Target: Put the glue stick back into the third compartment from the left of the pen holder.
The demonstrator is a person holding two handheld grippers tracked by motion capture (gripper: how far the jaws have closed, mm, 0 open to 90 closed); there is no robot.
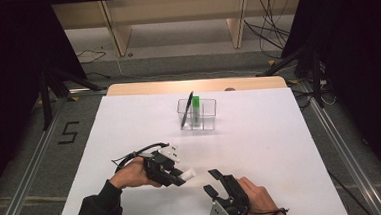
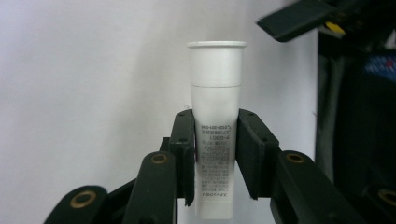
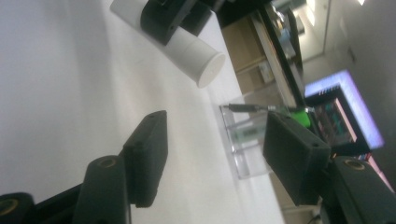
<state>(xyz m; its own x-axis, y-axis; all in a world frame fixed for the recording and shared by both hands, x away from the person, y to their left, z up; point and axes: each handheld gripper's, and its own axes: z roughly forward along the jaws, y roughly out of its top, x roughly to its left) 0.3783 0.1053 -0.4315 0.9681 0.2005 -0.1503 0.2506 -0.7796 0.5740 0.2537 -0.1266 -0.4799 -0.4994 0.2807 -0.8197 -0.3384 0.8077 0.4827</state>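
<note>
A white tube (image 2: 215,121) with a wide white cap and small print on its body is clamped between the black jaws of my left gripper (image 2: 215,156), cap end pointing away. In the high view that left gripper (image 1: 175,174) holds the tube (image 1: 187,174) level, low over the table's front, pointing right. My right gripper (image 1: 212,182) sits just right of it, open with nothing between its jaws. In the right gripper view the open right gripper (image 3: 219,144) points toward the tube's cap (image 3: 205,63).
A clear divided plastic organizer (image 1: 198,114) stands at the middle back of the white table (image 1: 261,148), holding a black pen (image 1: 187,109) and a green-capped item (image 1: 196,107). Wooden shelving stands beyond the table.
</note>
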